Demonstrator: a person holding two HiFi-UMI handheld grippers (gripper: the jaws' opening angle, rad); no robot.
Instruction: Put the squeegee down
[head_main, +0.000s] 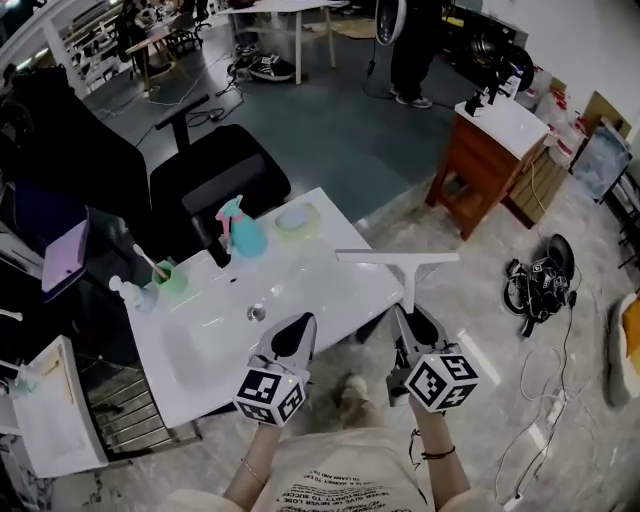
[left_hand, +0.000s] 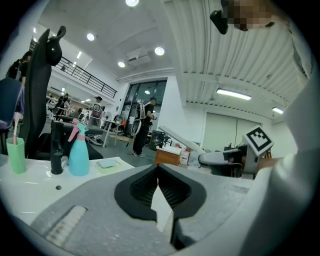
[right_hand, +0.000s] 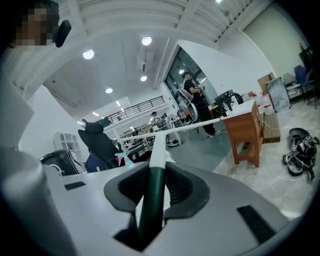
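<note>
The squeegee (head_main: 398, 258) has a long white blade on a white neck and a dark green handle (right_hand: 150, 200). My right gripper (head_main: 412, 320) is shut on that handle and holds the squeegee nearly level, its blade in the air just past the right front corner of the white sink counter (head_main: 340, 285). The blade (right_hand: 200, 125) runs crosswise ahead of the right gripper (right_hand: 156, 172). My left gripper (head_main: 298, 328) hovers over the counter's front edge beside the basin, its jaws shut with nothing between them. The left gripper view shows its tips (left_hand: 159, 172) touching, with the squeegee blade (left_hand: 182, 141) off to the right.
On the counter stand a teal spray bottle (head_main: 245, 232), a black faucet (head_main: 212, 240), a green cup (head_main: 168, 276) and a sponge on a dish (head_main: 297, 217). A black office chair (head_main: 215, 175) stands behind the counter. A wooden cabinet (head_main: 490, 160) and cables (head_main: 540, 285) lie to the right.
</note>
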